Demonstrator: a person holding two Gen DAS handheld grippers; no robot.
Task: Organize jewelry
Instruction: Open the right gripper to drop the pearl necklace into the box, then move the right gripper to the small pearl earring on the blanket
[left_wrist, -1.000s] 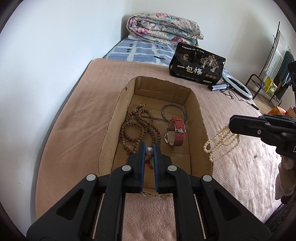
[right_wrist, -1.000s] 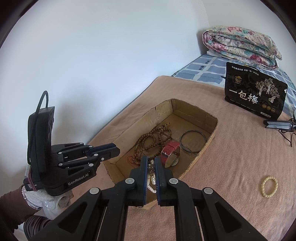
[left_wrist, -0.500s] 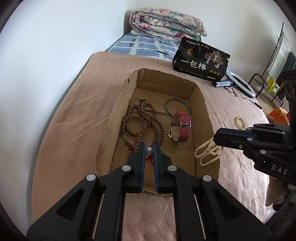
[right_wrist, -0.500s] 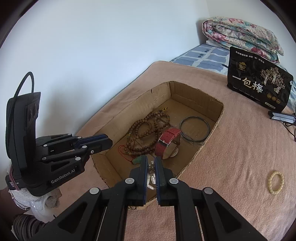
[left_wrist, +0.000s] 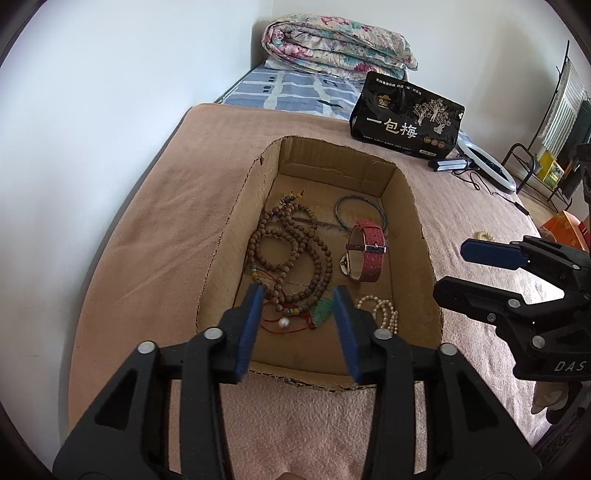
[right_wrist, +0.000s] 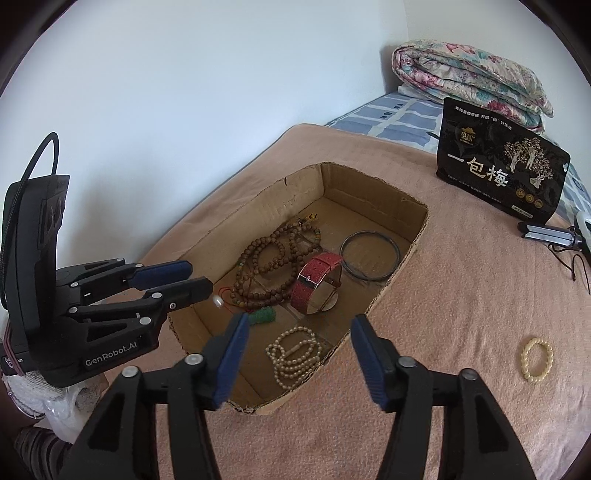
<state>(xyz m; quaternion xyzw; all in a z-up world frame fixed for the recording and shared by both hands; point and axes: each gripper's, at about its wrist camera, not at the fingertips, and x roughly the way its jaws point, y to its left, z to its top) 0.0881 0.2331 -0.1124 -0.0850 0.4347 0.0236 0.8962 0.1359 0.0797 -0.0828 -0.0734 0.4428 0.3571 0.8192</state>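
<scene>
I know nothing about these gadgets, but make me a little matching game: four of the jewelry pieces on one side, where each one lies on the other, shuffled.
Things:
1. pearl necklace
2. red watch
3. cream bead bracelet
4. dark bangle

Places:
A. out on the pink blanket, outside the box
B. near corner of the cardboard box, closest to the camera
C. far end of the box floor, lying flat
D. middle of the box, standing on edge

Pairs: 1-B, 2-D, 3-A, 4-C

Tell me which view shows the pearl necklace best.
The right wrist view: the pearl necklace lies whole in the box. In the left wrist view the left tongs hide part of it.
</scene>
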